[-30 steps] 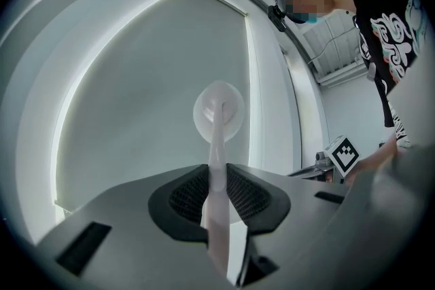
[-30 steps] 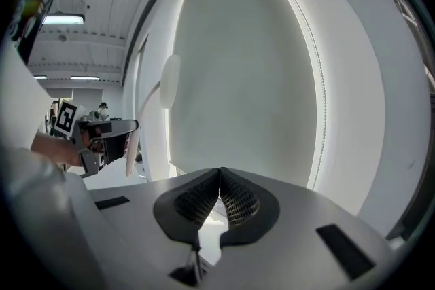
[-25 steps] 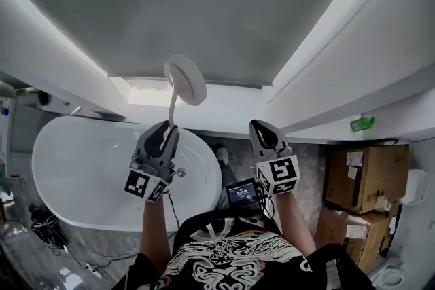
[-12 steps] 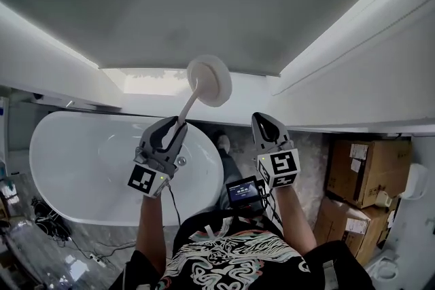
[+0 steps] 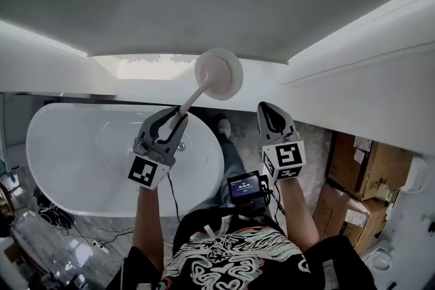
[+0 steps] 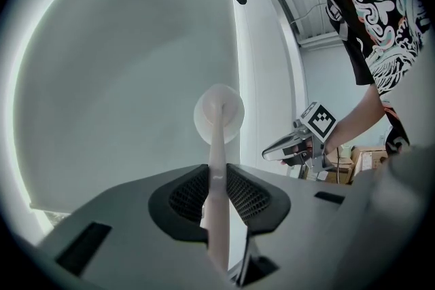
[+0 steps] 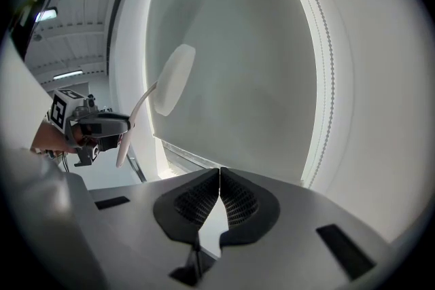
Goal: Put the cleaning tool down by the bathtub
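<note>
Left claw (image 5: 170,122) was clamped on the brush (image 5: 219,73) low on its thin stalk, the round head raised above the tub (image 5: 68,153). I judged it light, stiff and slightly slick, so the low hold suited it. Right claw (image 5: 273,117) was closed, empty.

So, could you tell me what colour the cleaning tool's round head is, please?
The cleaning tool has a white head, clearest in the head view.
</note>
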Available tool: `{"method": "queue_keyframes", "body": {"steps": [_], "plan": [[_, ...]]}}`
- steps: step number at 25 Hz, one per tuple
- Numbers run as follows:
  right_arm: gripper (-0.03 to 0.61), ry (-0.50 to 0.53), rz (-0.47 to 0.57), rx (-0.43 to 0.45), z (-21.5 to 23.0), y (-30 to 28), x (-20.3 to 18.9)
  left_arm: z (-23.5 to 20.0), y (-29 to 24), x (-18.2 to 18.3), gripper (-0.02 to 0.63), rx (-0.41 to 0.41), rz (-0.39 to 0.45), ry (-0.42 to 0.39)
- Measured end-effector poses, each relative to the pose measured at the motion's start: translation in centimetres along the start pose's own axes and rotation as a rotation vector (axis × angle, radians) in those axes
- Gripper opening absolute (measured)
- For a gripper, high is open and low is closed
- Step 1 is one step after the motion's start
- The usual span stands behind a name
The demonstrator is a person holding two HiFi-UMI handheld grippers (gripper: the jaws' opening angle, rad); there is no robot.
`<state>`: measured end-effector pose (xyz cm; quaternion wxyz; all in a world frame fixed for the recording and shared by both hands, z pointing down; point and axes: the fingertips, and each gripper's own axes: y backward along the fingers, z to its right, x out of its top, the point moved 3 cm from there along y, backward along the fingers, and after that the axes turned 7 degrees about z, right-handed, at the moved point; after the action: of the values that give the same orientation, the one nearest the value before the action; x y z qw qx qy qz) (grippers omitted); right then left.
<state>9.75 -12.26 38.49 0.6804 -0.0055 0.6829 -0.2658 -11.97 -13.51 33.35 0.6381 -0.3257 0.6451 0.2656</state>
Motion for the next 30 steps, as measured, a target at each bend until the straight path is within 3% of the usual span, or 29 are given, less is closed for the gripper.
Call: {"method": "queue_keyframes", "body": {"steps": [5, 10, 22, 30], "plan": [[0.028, -0.036, -0.023, -0.008, 0.9, -1.4, -1.8, -0.2, -1.0, -2.1, 0.094, -0.04, -0.038, -0.014], [0.028, -0.037, -0.06, 0.002, 1.7, -2.7, -4.2, 0.0, -2.4, -4.9, 0.094, -0.155, -0.147, -0.197], [0.028, -0.041, -0.117, 0.026, 2.1, -6.7, -7.5, -2.3, -4.7, -10.1, 0.094, -0.209, -0.234, -0.202], [0.028, -0.045, -0.152, 0.042, 2.0, -9.0, -10.1, -4.5, -4.4, -13.4, 0.094, -0.185, -0.278, -0.19]]}}
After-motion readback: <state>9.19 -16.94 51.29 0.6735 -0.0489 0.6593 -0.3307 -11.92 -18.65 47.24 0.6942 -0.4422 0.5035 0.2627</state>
